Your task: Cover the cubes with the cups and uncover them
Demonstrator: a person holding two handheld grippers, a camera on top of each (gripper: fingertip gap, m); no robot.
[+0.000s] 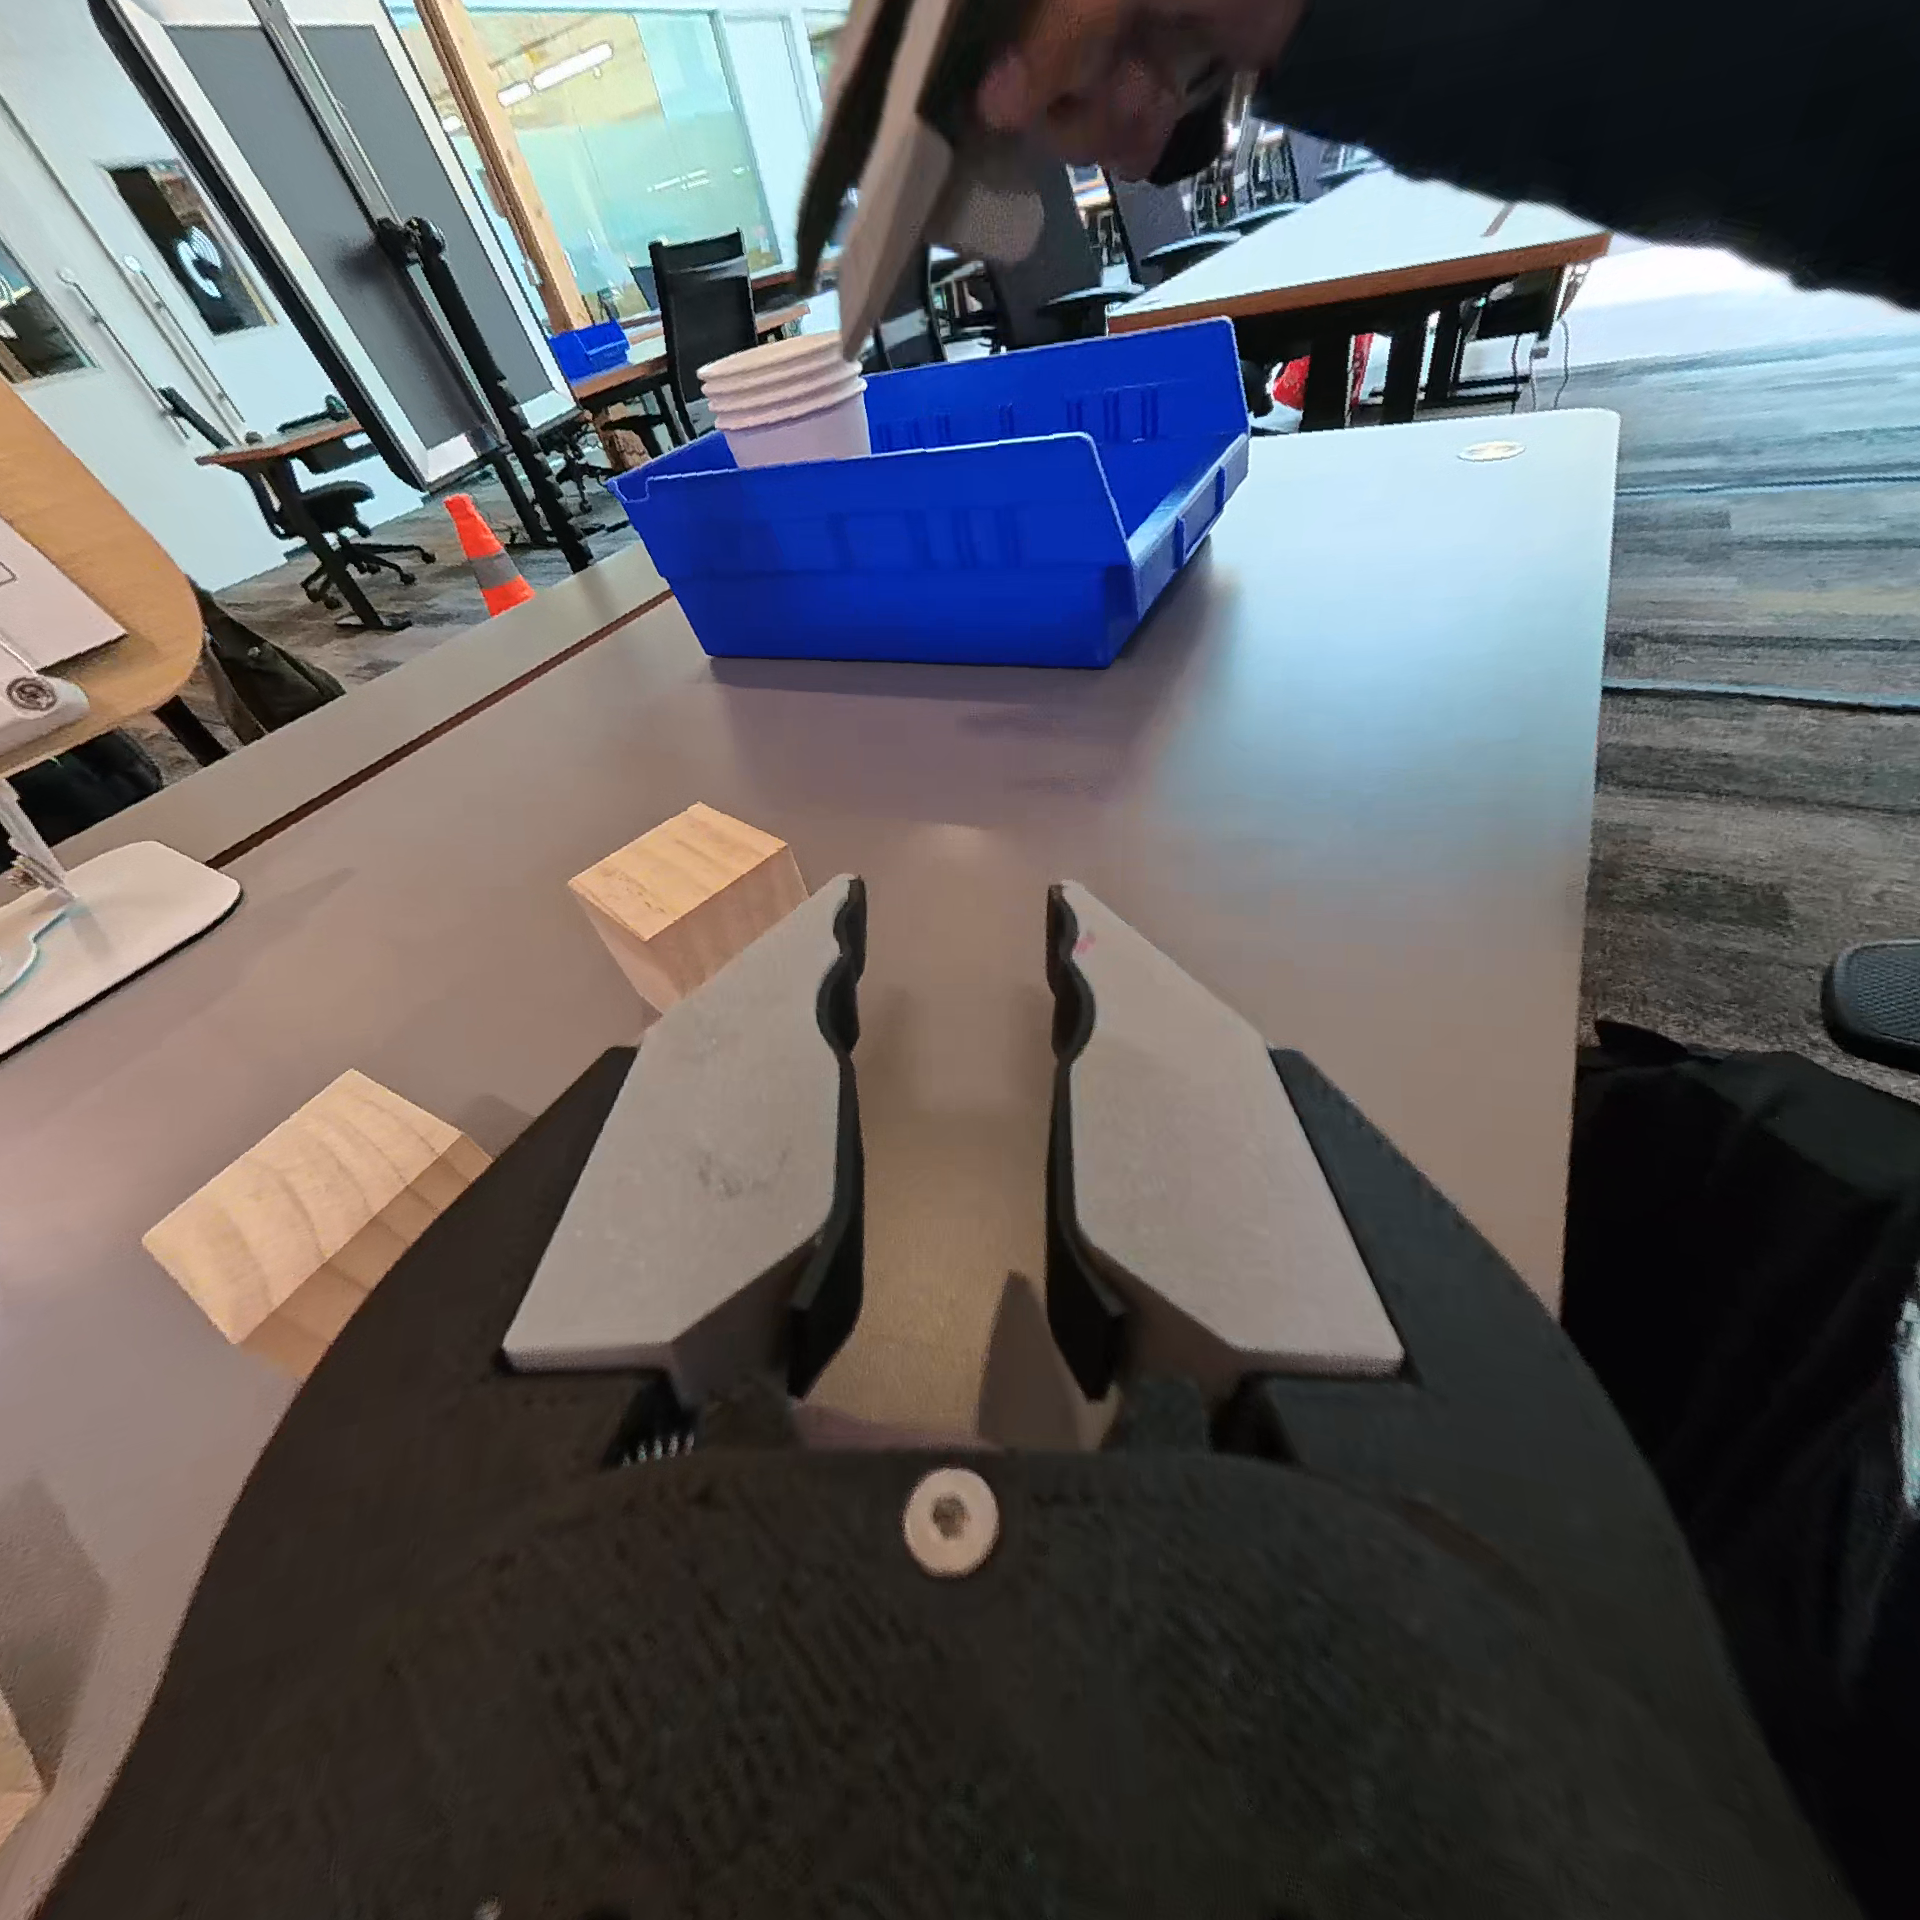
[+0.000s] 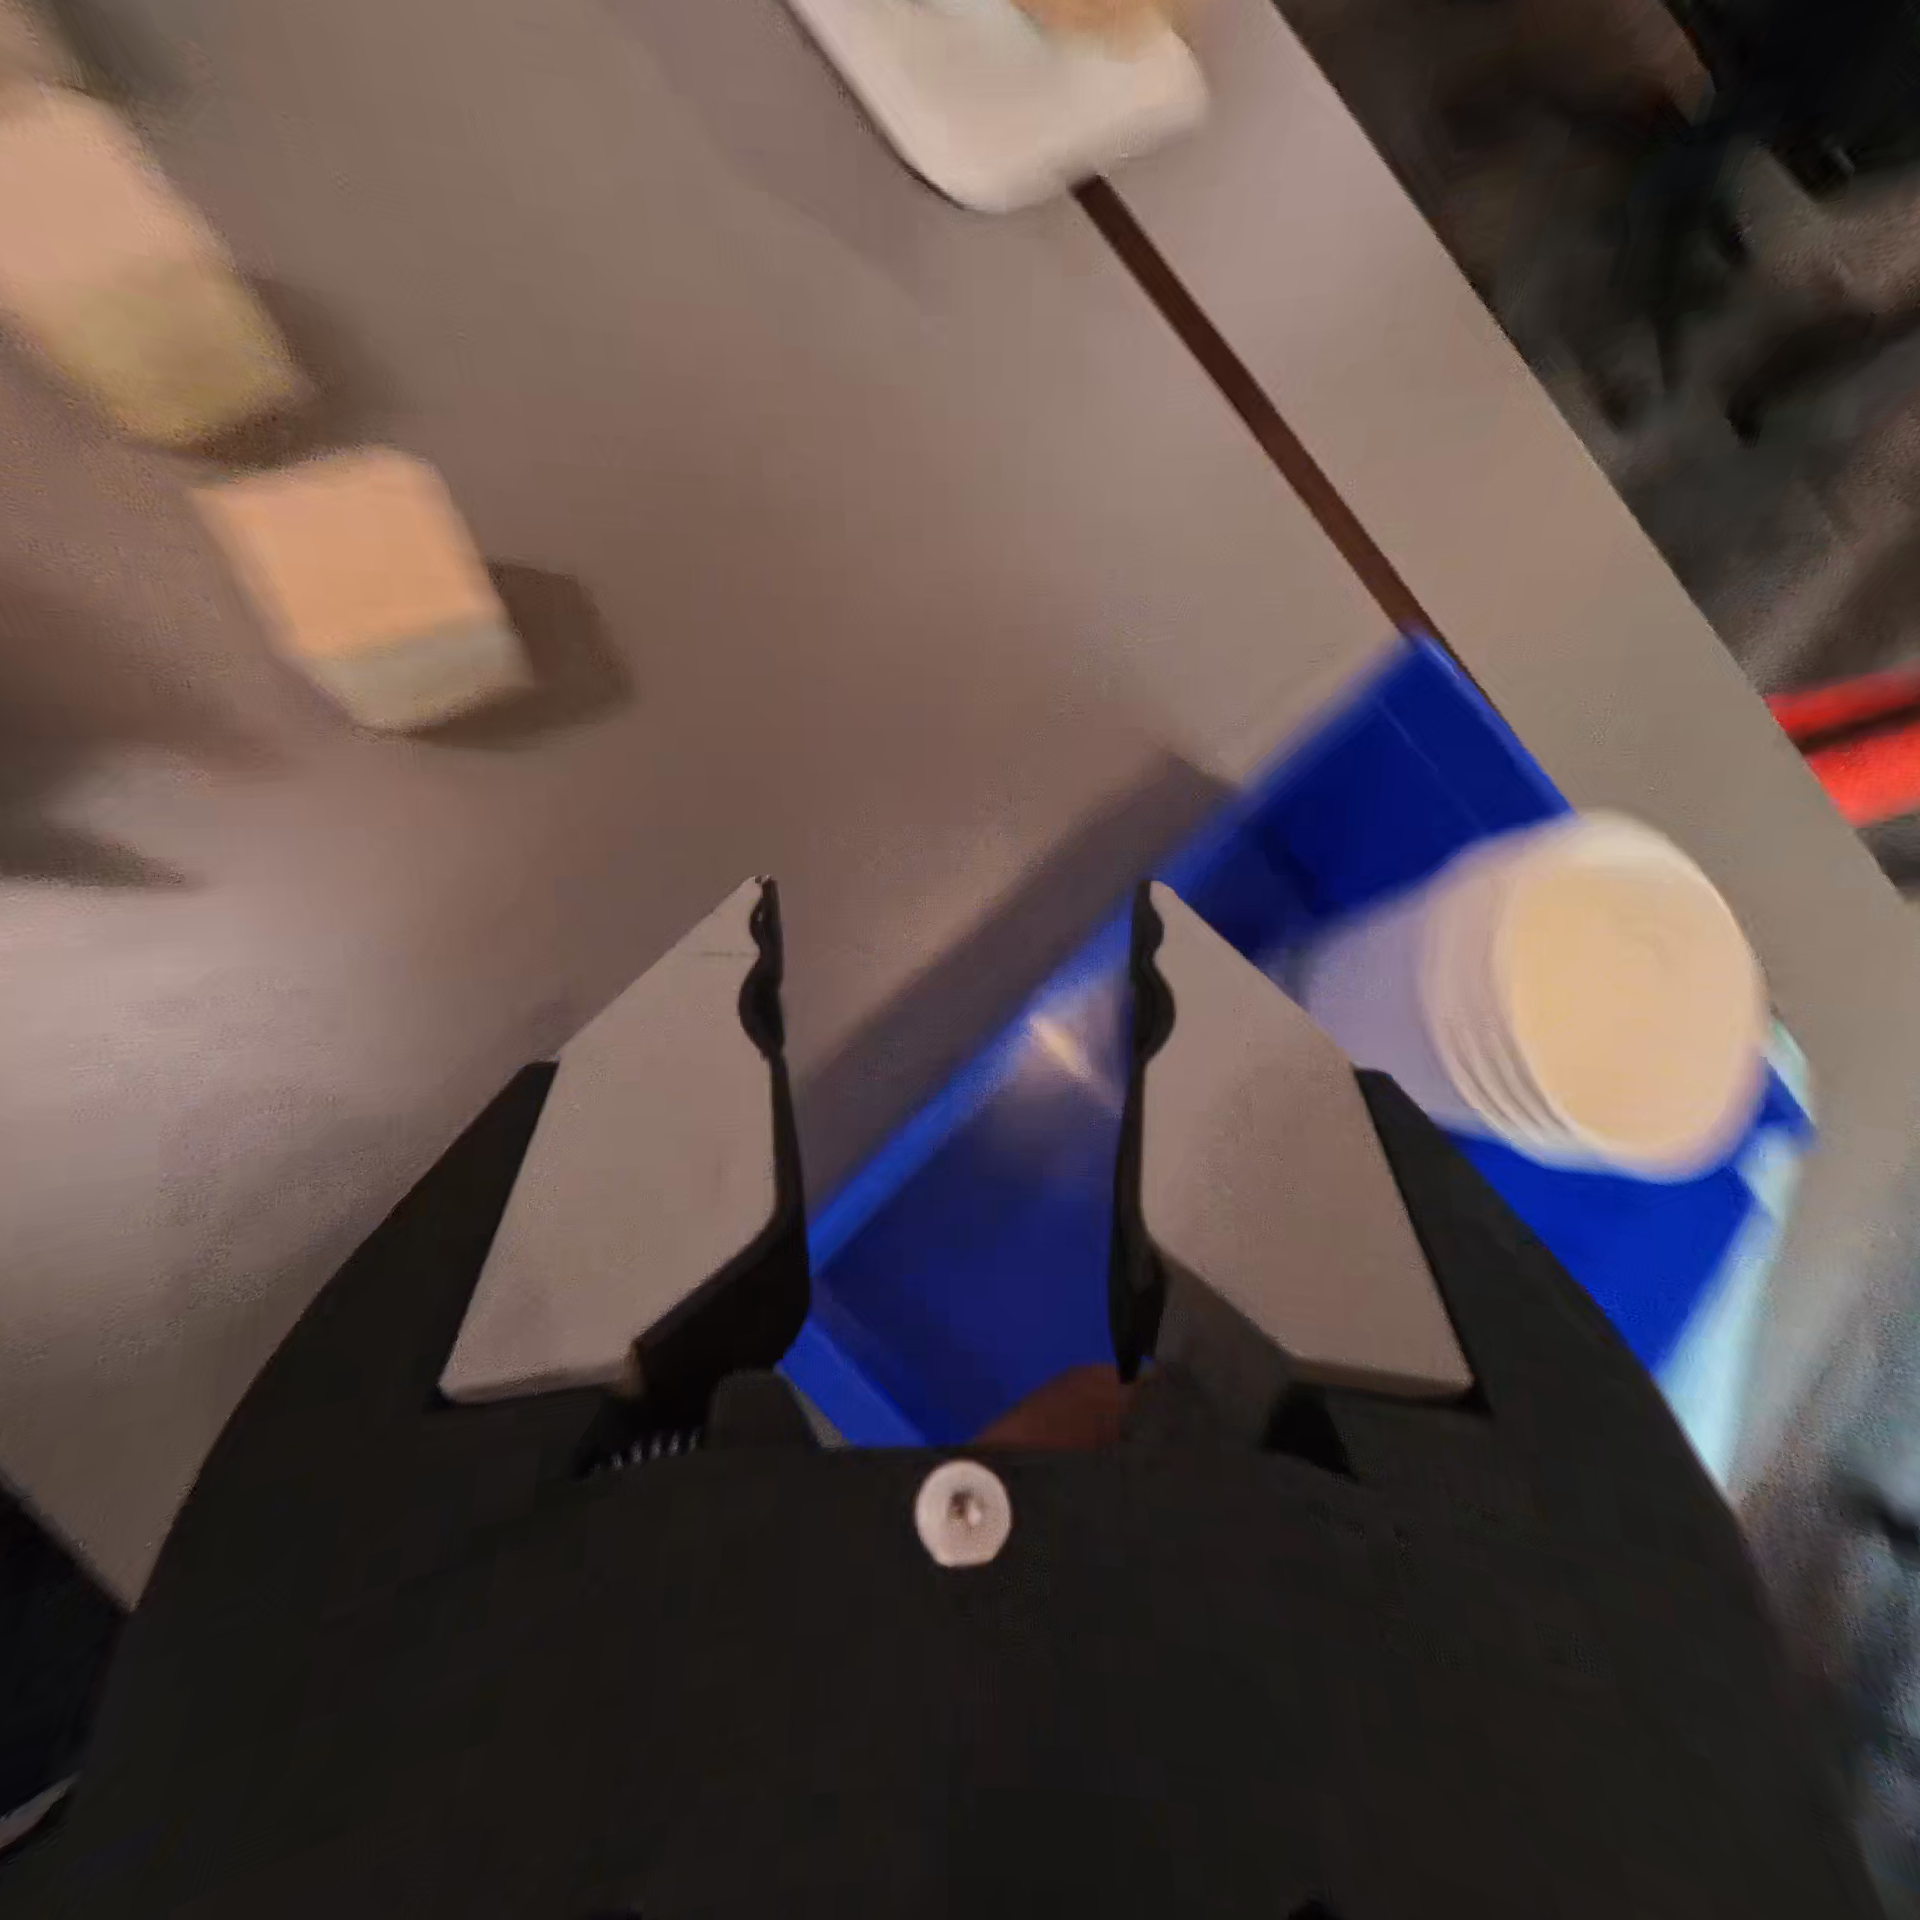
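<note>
In the left wrist view my left gripper (image 1: 954,904) is open and empty, low over the grey table (image 1: 1351,748). Two wooden cubes (image 1: 686,894) (image 1: 312,1216) stand just left of it; a sliver of a third shows at the left edge (image 1: 16,1766). A stack of white paper cups (image 1: 790,405) stands upside down in a blue bin (image 1: 935,551) farther ahead. My right gripper (image 1: 883,208) hangs above the cups, blurred. In the right wrist view my right gripper (image 2: 954,904) is open and empty above the bin (image 2: 1403,790); the cup stack (image 2: 1600,997) lies right of it. Two blurred cubes (image 2: 364,582) (image 2: 125,281) show at upper left.
A white stand base (image 1: 104,925) sits at the table's left and shows in the right wrist view (image 2: 1018,94). The table's right edge drops to carpet (image 1: 1766,727). A person's dark sleeve (image 1: 1610,125) reaches over the bin. Desks, chairs and an orange cone (image 1: 488,556) stand beyond.
</note>
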